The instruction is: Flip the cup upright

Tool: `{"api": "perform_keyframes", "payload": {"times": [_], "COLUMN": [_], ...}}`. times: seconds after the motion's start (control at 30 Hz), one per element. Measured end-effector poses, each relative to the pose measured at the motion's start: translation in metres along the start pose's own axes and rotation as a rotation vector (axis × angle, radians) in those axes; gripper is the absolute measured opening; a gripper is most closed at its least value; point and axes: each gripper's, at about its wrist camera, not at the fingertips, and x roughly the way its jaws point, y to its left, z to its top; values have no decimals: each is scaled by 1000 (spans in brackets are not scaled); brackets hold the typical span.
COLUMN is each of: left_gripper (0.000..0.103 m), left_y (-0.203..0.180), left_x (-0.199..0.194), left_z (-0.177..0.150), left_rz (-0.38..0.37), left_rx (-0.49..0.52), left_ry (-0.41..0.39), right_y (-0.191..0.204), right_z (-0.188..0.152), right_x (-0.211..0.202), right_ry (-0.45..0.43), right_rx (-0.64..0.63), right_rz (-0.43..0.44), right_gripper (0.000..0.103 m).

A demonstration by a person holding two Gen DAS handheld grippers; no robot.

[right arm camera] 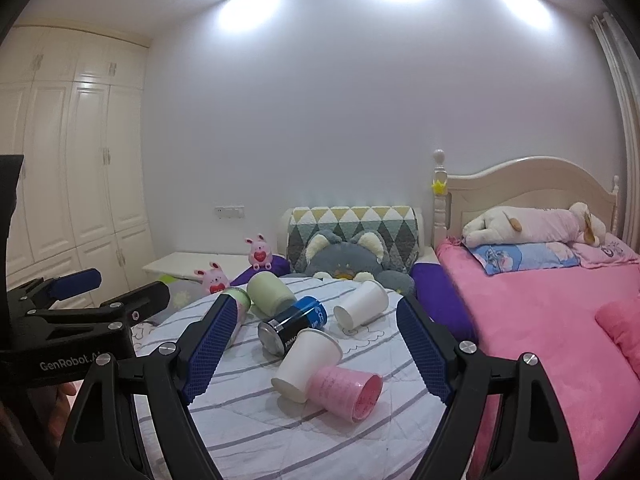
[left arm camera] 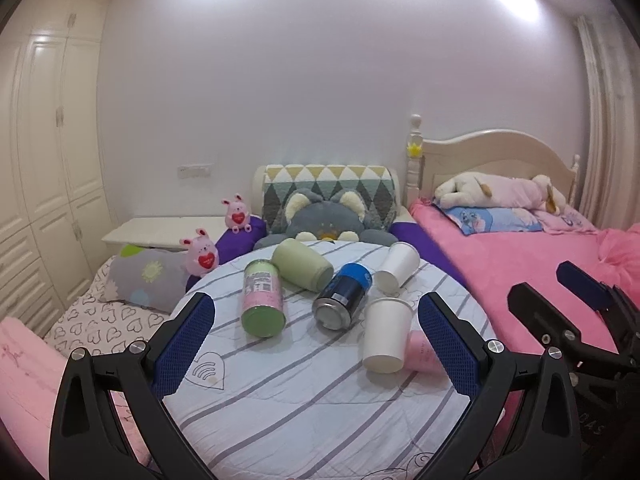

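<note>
The near white cup (right arm camera: 306,360) and the far white cup (right arm camera: 362,309) looked like matt paper. The pink cup (right arm camera: 346,396) had a faint sheen — plastic or coated paper, hard to tell. The blue can (right arm camera: 292,325) was glossy metal with a bare silvery end. The round table's cloth (right arm camera: 280,432) was soft striped cotton, lightly creased. The pink blanket (right arm camera: 540,320) appeared fleecy. The right gripper (right arm camera: 316,352) paired matt black plastic with blue pads (right arm camera: 210,354) — knobbly, rubbery — and shiny metal screws.
</note>
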Motion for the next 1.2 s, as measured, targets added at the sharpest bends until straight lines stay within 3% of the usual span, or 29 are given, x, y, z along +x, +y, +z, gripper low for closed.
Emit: {"api": "perform_keyframes", "payload": {"times": [0.6, 1.2], "left_gripper": [103, 103], "left_y": [-14, -49], "left_x": [36, 120], "left_z": [-4, -26], "left_rz": [2, -47], "left_rx": [20, 44], "left_ry": [66, 313], "right_y": [-25, -64], "right_z": [-7, -28], "right_x": [21, 54], "right_ry": [53, 145], "right_rx": [29, 91], "right_rz": [-30, -44], "right_gripper": [83, 83]}}
